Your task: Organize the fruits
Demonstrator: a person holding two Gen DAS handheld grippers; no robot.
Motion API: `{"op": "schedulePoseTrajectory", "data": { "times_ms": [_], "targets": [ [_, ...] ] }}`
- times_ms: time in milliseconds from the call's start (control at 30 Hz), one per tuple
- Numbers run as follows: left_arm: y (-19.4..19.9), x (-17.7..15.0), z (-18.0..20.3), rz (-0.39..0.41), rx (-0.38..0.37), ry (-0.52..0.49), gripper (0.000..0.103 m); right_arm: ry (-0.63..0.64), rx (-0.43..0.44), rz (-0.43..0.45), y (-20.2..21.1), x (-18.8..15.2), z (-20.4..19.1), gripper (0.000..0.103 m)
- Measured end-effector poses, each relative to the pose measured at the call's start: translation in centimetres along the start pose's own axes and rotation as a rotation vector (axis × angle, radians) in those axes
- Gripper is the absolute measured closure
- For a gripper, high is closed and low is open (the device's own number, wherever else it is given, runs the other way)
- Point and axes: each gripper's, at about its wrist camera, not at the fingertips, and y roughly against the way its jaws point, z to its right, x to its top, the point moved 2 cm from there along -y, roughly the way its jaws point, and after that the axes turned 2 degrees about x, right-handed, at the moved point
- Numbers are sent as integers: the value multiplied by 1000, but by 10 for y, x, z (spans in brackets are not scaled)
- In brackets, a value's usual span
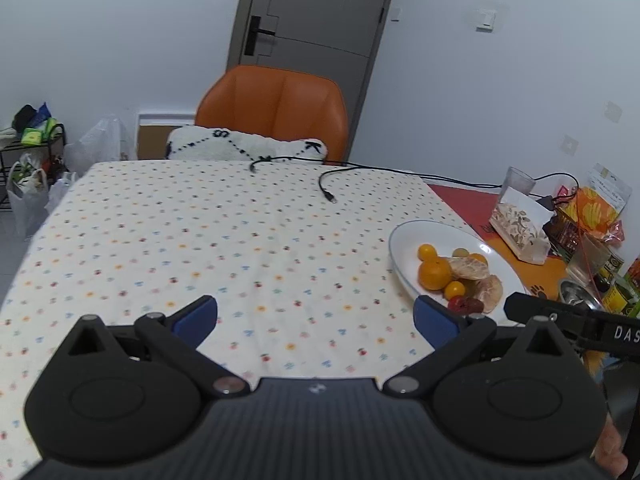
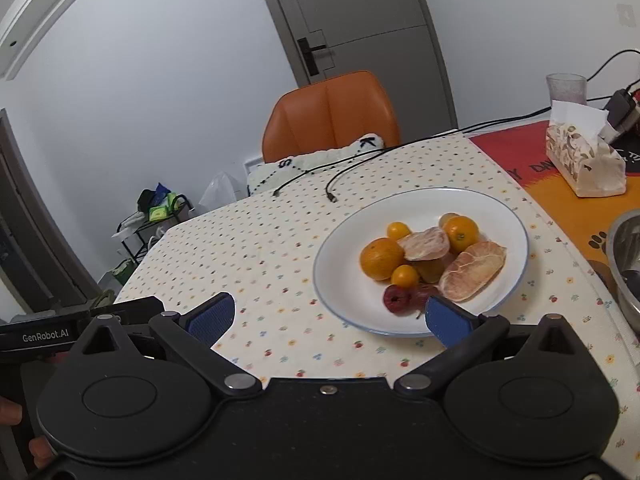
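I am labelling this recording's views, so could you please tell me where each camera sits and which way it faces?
Left wrist: sits on the left gripper, looking across the dotted tablecloth toward the orange chair; its open blue fingers show, and the other gripper's tip at the right edge.
Right wrist: sits on the right gripper, looking at the white plate of fruit; its open fingers show, and fingertips at the lower left.
Shared: plate, chair, grey door, tissue box.

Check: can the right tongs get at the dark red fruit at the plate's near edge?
Probably yes. The right tongs stand open and empty, and the dark red fruit lies just beyond them on the white plate, with nothing between.
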Motion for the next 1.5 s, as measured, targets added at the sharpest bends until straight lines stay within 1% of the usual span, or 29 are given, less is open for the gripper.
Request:
{"op": "schedulePoseTrajectory", "data": {
  "times_ms": [300,500,733,800,1033,1167,1267,1333,1500],
  "targets": [
    [37,-4,-17,20,45,0,0,13,23,9,18,1,-17,0],
    [63,-2,-22,38,60,0,0,45,34,17,34,1,-31,0],
    [89,-1,-25,66,76,-7,0,49,65,2,51,0,-43,0],
    [95,-2,-26,68,76,-8,0,54,61,-3,55,-1,-46,0],
    [114,-15,-34,82,88,5,0,84,57,-18,70,-6,-56,0],
    [120,-23,-36,71,95,-1,0,99,64,-18,77,-7,-61,0],
    [126,-23,-38,82,105,-11,0,108,67,-18,81,-9,-65,0],
    [127,-22,-40,81,106,-2,0,115,68,-18,83,-10,-67,0],
    [130,-21,-41,79,118,-18,0,117,70,-19,85,-9,-67,0]
  ]
}}
